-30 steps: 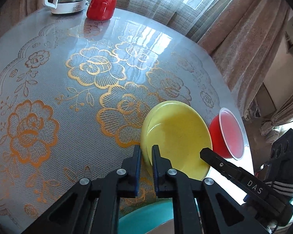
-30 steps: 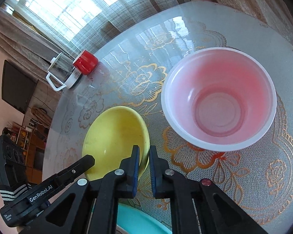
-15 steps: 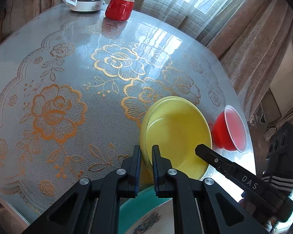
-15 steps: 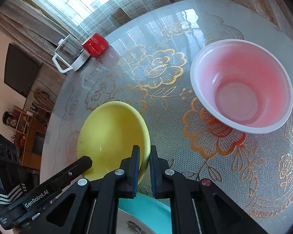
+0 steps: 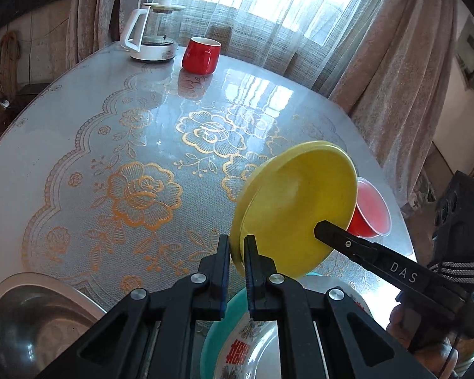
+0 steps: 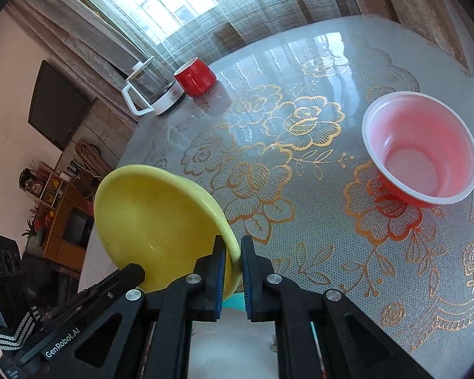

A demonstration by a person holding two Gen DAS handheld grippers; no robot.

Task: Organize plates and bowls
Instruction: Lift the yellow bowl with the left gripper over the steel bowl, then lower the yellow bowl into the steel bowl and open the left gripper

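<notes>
The yellow plate [image 5: 295, 208] is seen in the left wrist view raised off the surface [image 5: 117, 145] and tilted, its near rim clamped by the left gripper [image 5: 237, 249]; the right gripper [image 5: 324, 229] reaches in at its far edge. Below lies a teal plate [image 5: 224, 322] carrying a patterned dish [image 5: 252, 350]; a steel bowl [image 5: 31, 322] sits to the left.

In the right wrist view the right gripper's fingers [image 6: 219, 265] are closed on the plate's other rim. A red plastic bowl [image 6: 420, 148] stands well apart. The carrying step is judged in hand; next, a level lowering onto a stack is called for.
</notes>
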